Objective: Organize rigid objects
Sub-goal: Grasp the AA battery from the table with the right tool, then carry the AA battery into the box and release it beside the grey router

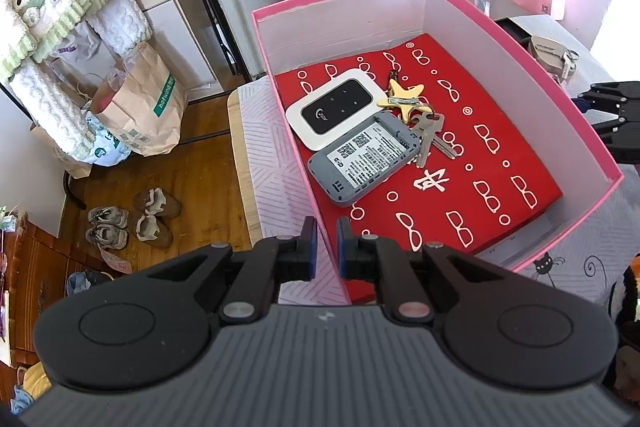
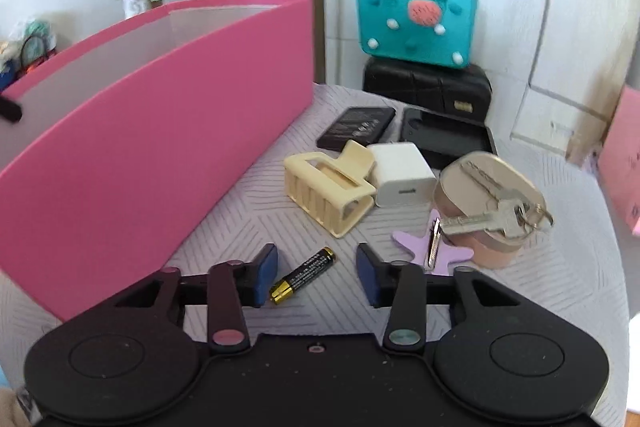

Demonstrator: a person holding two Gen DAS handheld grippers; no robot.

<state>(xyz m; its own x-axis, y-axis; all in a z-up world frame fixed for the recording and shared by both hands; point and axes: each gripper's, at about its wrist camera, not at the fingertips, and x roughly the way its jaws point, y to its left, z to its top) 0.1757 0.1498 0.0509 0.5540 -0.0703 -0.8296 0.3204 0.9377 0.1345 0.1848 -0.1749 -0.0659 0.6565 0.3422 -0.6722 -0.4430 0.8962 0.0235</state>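
A pink box [image 1: 560, 87] holds a red book [image 1: 480, 163], a white pocket router [image 1: 332, 109], a grey device [image 1: 362, 159] and keys with a gold star tag [image 1: 416, 107]. My left gripper [image 1: 327, 247] hovers over the box's near wall, jaws a small gap apart and empty. In the right wrist view the box [image 2: 160, 131] stands at left. My right gripper [image 2: 316, 277] is open, low over the table, with a black and gold battery [image 2: 303, 275] lying between its fingers. Beyond lie a cream hair claw [image 2: 328, 187], a white charger [image 2: 400, 173] and a beige case [image 2: 480, 195] with keys [image 2: 492, 219].
A purple star tag [image 2: 416, 243], a black battery pack [image 2: 356, 129] and a black case [image 2: 444, 135] lie on the patterned tablecloth [image 2: 540, 287]. A teal bag [image 2: 416, 27] sits on a black box [image 2: 428, 85] behind. The table edge [image 1: 240, 187] drops to a wooden floor on the left.
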